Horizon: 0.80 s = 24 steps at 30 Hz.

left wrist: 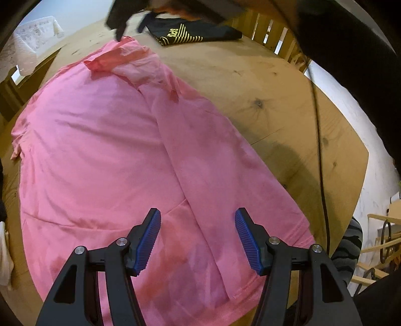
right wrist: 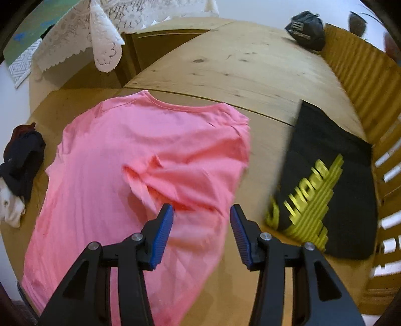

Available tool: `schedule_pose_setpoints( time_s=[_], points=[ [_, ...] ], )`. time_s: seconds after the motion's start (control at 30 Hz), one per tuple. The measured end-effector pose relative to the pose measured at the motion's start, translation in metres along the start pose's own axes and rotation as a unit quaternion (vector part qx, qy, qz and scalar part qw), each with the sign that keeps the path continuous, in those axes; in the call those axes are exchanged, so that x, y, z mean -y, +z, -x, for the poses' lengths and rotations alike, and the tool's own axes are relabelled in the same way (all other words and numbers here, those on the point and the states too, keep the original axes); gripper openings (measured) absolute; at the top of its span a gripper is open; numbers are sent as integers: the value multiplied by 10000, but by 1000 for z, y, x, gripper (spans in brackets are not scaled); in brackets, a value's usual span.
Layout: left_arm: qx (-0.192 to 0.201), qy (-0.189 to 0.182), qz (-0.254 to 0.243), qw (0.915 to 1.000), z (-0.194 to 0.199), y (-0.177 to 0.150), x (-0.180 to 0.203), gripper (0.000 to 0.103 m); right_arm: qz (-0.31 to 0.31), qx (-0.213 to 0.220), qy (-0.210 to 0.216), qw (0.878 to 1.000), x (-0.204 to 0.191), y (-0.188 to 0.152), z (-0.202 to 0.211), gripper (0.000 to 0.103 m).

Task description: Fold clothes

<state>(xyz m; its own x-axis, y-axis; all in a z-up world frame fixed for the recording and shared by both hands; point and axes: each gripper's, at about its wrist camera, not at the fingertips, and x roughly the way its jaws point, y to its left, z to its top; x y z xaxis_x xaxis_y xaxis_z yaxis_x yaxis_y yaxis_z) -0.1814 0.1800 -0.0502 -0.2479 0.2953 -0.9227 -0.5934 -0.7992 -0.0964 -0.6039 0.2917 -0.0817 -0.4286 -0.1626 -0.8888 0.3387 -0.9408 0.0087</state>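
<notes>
Your left gripper (left wrist: 198, 238) sat at the bottom centre of the left wrist view with its jaws spread wide and nothing between the blue pads (left wrist: 147, 243); only pink cloth showed in the gap, lying below. The pink T-shirt (left wrist: 120, 155) filled most of that frame, spread flat on the wooden table (left wrist: 263, 82), with one side already folded over along a long crease running from the upper middle down toward the pads. At the top of the frame a sleeve (left wrist: 122, 56) lay rumpled and doubled back, and a dark blurred shape (left wrist: 120, 20) hung just above it, touching or nearly touching the cloth; I could not tell which.

Your right gripper (right wrist: 201, 232) was likewise wide open at the bottom centre of the right wrist view, holding nothing. There the T-shirt (right wrist: 120, 163) lay in the middle and left of the frame, its neckline toward the top, the folded sleeve (right wrist: 160, 180) bunched just above the left pad (right wrist: 163, 233). The right pad stood over the shirt's edge and bare table (right wrist: 225, 62).

To the right of the frame, apart from the pink shirt, lay a black garment with yellow lettering (right wrist: 323, 185), folded flat. A dark cap (right wrist: 305, 30) rested at the upper right on the table. At the left edge a heap of dark and white clothes (right wrist: 20, 165) sat near the shirt's side. White lace cloth (right wrist: 100, 32) hung in the upper left.
</notes>
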Motion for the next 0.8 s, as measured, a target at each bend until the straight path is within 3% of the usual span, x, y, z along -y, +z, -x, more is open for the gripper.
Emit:
schedule_pose_setpoints(
  time_s=[0.27, 0.33, 0.37, 0.4, 0.43, 0.47, 0.6, 0.8],
  points=[
    [-22, -154, -51, 9999, -5, -2, -10, 60, -182, -529, 110, 9984, -6, 6, -39, 44],
    [-8, -169, -58, 9998, -4, -3, -10, 60, -412, -883, 779, 9922, -14, 1, -47, 41],
    [-1, -180, -42, 9998, -3, -3, -11, 60, -606, -954, 1632, 9801, -22, -2, -45, 40],
    [6, -183, -33, 9998, -3, -4, -12, 60, -635, -862, 2051, 9729, -28, -4, -37, 40],
    [12, -186, -24, 9998, -2, -4, -12, 60, -577, -719, 2174, 9717, -34, -4, -27, 40],
    [3, -170, -12, 9999, -2, -5, -12, 60, -480, -616, 2022, 9762, -35, -4, -20, 41],
    [-26, -134, -21, 9999, 0, -6, -11, 60, -203, -436, 773, 9959, -23, -7, -7, 40],
    [-32, -117, -70, 9999, 1, -8, -8, 63, 136, -501, 502, 9974, -37, 3, -23, 41]
  ],
)
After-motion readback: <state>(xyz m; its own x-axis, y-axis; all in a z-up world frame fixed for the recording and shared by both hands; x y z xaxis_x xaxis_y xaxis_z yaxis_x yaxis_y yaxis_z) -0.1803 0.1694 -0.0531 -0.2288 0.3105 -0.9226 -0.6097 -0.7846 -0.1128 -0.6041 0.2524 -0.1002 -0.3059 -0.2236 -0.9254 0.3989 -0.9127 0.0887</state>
